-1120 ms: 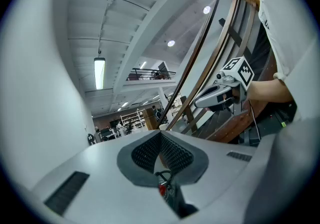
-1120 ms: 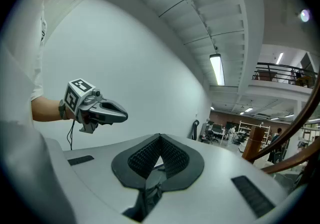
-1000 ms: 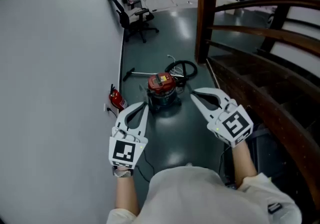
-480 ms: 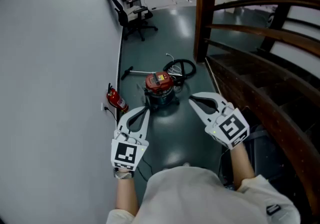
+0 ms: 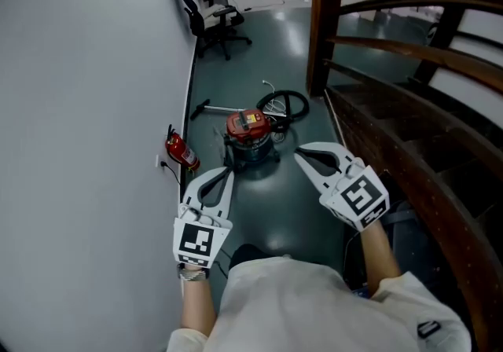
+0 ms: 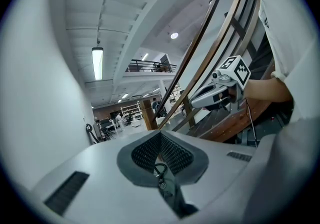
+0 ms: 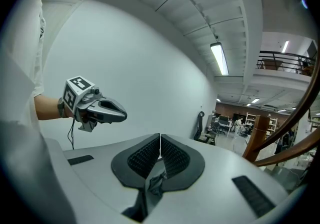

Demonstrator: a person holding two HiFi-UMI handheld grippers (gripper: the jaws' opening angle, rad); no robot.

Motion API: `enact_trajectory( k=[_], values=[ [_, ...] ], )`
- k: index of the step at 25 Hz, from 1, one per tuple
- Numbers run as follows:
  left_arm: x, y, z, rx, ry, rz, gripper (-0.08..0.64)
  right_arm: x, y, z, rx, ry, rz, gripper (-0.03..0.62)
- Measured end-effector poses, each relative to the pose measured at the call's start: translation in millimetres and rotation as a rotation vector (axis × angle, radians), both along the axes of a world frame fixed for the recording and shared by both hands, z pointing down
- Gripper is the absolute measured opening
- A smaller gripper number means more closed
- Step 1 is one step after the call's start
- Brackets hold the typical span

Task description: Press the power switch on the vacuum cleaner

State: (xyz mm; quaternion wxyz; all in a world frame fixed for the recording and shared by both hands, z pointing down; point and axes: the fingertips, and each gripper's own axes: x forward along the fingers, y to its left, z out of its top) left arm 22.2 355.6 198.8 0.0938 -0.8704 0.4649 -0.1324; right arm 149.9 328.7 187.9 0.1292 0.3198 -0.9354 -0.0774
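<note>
Red-lidded vacuum cleaner [image 5: 250, 135] is staying out of reach; left gripper [image 5: 228, 172] and right gripper [image 5: 299, 154], jaws pressed together, are barely advancing. Switch likely unpressed.

The head view looks from above the person's shoulders steeply down at the floor [image 5: 291, 209], with the wall [image 5: 86, 107] at left and the wooden stair rail [image 5: 393, 52] at right. The camera on the left hand-held gripper [image 5: 227, 173] faces right and upward, close along its jaws, catching the right hand-held gripper [image 5: 299, 155] and that rail. The right one's camera faces left toward the wall, and all three views share the far wooden post [image 5: 324, 20].
</note>
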Motion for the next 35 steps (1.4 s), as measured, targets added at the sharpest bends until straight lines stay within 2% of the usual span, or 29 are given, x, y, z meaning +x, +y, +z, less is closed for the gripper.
enact_trajectory(
  k=[4,13,18,23,35],
  values=[
    [7,-1,4,-0.016,-0.005,-0.005,-0.002,7,-8,-4,-0.010,-0.023,-0.001,0.031],
    [12,-28,13,-0.031,-0.006,0.013,-0.002,5,-28,12,-0.030,-0.009,-0.001,0.031],
    [8,-64,11,-0.017,0.001,0.029,-0.002,3,-62,8,-0.039,-0.030,0.028,0.031],
    [-2,-103,13,-0.015,0.011,0.033,-0.002,-6,-98,13,-0.018,0.017,0.021,0.031],
    [-27,-192,9,-0.035,0.017,0.059,-0.002,-27,-181,5,-0.024,0.010,0.068,0.031]
  ],
)
